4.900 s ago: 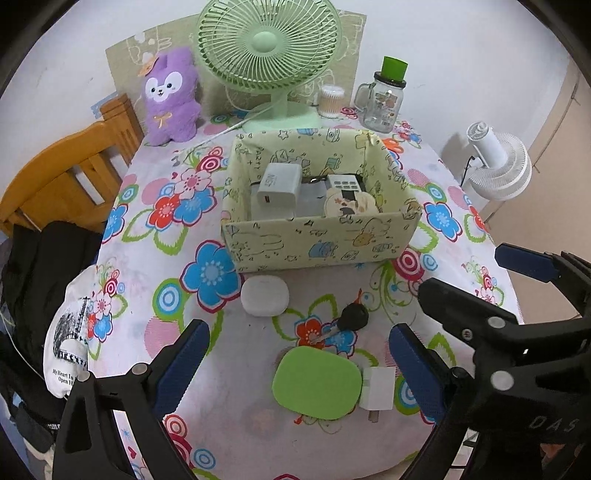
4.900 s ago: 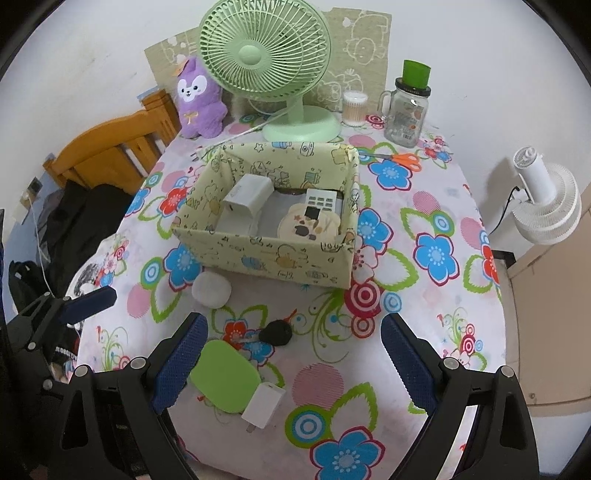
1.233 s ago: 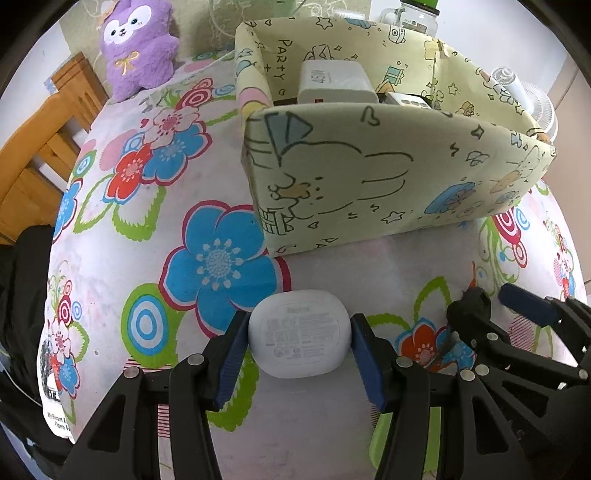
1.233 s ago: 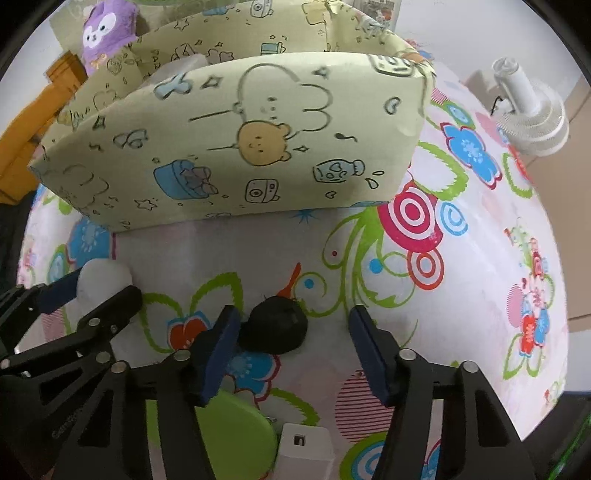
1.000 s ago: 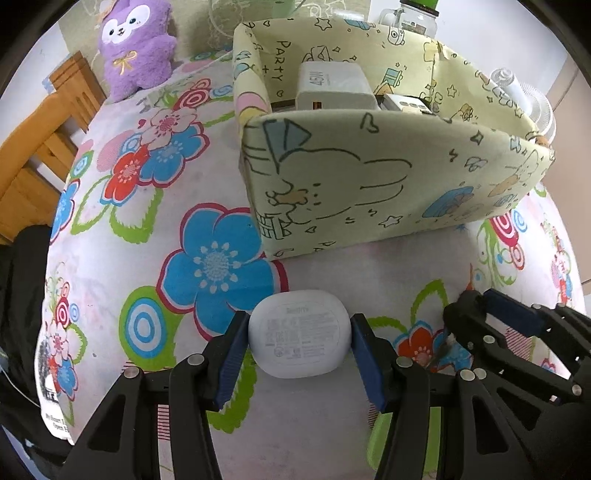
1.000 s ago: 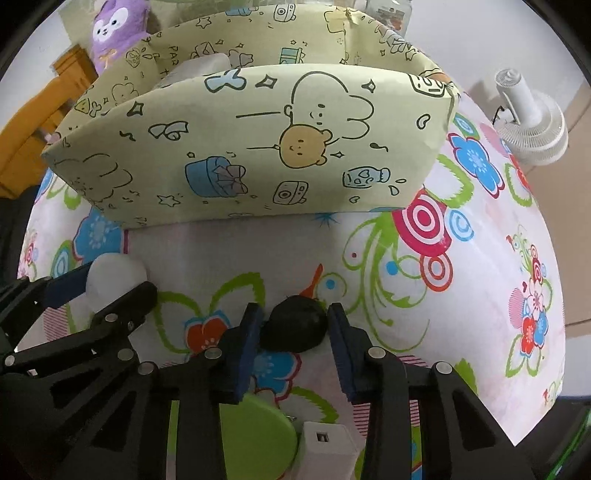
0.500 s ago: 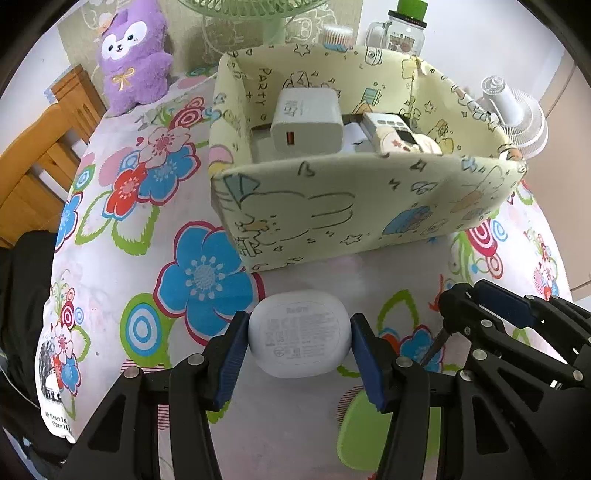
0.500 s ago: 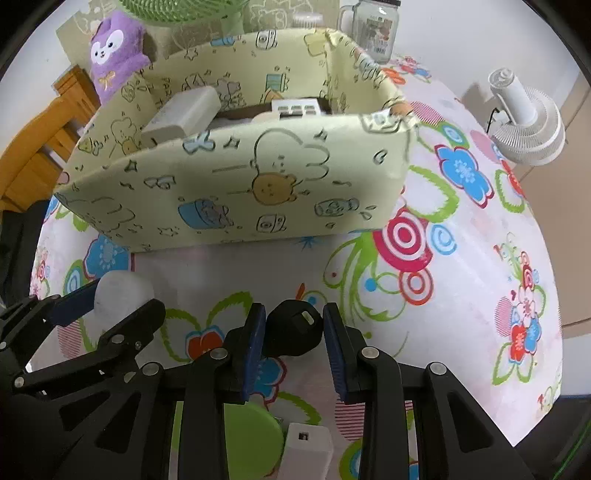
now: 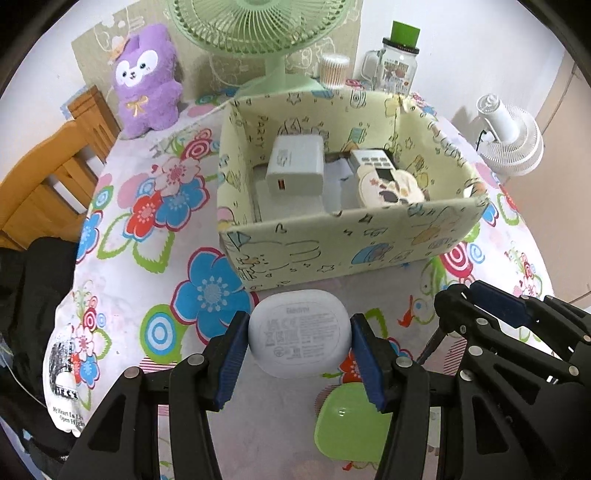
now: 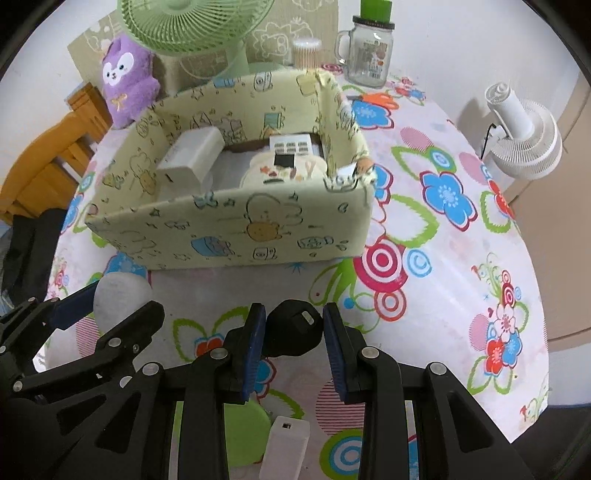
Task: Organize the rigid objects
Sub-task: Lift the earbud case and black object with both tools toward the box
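left tool (image 9: 299, 345) clenched on a white earbud case (image 9: 299, 332), both blue pads pressed to its rounded ends, printed underside facing the camera. held just in front of the patterned box (image 9: 332, 240), raised off the floral desk (image 9: 147, 236), pointing toward the box's near wall.

right tool (image 10: 293, 334) narrowed tight on a black round plug (image 10: 291, 330), pads touching its two sides, likewise in front of the box and lifted above the desk, beside the left tool.

inside the box: a white charger brick (image 9: 295, 168) toward its left, a remote control (image 9: 373, 160) and a round cartoon-printed piece (image 9: 391, 184) toward its right.

nearer than the box, under the tools: a green oval case (image 9: 347, 428) and a small white adapter (image 10: 284, 446) lying on the desk.

behind the box: a green fan (image 9: 273, 33), a purple plush toy (image 9: 146, 77), a glass jar with green lid (image 9: 399, 62).
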A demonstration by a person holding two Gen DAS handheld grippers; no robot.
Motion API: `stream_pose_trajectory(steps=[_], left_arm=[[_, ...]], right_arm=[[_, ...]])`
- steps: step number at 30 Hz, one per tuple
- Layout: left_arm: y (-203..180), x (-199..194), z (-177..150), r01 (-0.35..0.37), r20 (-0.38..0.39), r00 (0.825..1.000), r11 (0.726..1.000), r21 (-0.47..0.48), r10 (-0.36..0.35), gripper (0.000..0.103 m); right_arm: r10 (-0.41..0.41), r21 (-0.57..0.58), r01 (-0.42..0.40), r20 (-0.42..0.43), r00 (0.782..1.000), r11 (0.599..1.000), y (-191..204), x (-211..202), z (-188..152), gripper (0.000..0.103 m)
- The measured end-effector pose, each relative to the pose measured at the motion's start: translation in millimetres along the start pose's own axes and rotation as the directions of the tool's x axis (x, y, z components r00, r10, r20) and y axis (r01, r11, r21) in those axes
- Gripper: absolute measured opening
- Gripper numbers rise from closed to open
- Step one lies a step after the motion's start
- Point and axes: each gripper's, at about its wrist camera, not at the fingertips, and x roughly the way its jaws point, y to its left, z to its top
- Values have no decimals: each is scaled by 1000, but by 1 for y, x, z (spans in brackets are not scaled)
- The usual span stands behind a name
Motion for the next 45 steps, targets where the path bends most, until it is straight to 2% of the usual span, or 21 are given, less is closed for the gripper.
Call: stream_pose_trajectory(steps=[26,45], left_arm=[[-27,-62,7,-80,98,992,996,-39,84,57],[-30,-85,17,-72,126,989,996,-57,79,57]], right_arm=[[52,-59,-47,79,995,997,-19,-65,11,35],[84,-81,-76,105,991,994,-24,-92,22,35]])
